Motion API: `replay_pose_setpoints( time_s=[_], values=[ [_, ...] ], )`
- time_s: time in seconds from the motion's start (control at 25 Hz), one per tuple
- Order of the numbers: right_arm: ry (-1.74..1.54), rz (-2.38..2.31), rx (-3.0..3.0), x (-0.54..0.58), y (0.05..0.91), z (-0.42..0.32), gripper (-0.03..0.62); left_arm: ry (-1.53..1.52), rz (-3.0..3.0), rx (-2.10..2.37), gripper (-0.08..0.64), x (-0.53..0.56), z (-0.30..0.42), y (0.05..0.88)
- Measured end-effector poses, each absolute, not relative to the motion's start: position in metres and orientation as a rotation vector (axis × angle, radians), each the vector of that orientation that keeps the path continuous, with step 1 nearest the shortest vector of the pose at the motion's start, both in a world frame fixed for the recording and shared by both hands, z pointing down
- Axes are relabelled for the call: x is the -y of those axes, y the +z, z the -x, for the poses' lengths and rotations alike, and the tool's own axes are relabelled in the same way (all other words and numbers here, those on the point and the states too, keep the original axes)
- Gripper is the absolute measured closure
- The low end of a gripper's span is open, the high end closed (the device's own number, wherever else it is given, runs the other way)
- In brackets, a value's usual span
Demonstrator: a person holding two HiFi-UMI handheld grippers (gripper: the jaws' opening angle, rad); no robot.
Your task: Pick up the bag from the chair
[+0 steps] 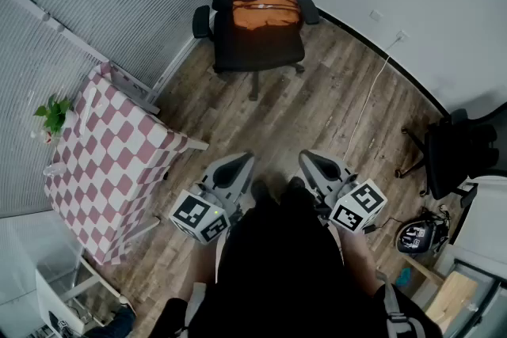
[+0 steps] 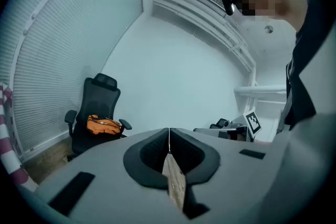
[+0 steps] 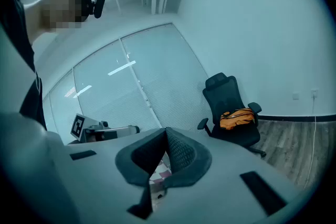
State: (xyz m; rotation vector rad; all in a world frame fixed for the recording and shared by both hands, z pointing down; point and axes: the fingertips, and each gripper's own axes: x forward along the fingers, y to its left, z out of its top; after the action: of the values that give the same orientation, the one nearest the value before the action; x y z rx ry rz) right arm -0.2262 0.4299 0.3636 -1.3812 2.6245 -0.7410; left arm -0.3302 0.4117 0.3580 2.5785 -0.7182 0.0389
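Note:
An orange bag [image 1: 265, 9] lies on the seat of a black office chair [image 1: 252, 39] at the far side of the room. It also shows in the left gripper view as the orange bag [image 2: 103, 125] and in the right gripper view as the orange bag [image 3: 237, 118]. My left gripper [image 1: 240, 161] and right gripper [image 1: 310, 157] are held close to the person's body, far short of the chair. Both point roughly level toward it. The left gripper [image 2: 169, 132] has its jaws pressed together with nothing between them. The right gripper [image 3: 166, 132] looks the same.
A table with a red-and-white checked cloth [image 1: 111, 154] stands at the left, with a small plant [image 1: 52, 114] by it. A second black chair [image 1: 459, 150] is at the right. A white cable [image 1: 366, 108] runs across the wood floor. A helmet-like object [image 1: 416, 234] lies lower right.

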Motion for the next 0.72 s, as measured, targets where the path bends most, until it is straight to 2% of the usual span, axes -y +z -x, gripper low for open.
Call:
replay_pose_setpoints(
  time_s=[0.56,0.72],
  values=[
    [-0.631,1.423,-2.669,-0.425,0.356,0.241,0.572,0.010,-2.565,0.729,0.526,-0.408,0.350,0.364],
    [-0.693,1.444,-2.619,-0.420,0.362,0.237,0.572,0.027,-2.551,0.717,0.526,-0.404,0.348,0.369]
  ],
)
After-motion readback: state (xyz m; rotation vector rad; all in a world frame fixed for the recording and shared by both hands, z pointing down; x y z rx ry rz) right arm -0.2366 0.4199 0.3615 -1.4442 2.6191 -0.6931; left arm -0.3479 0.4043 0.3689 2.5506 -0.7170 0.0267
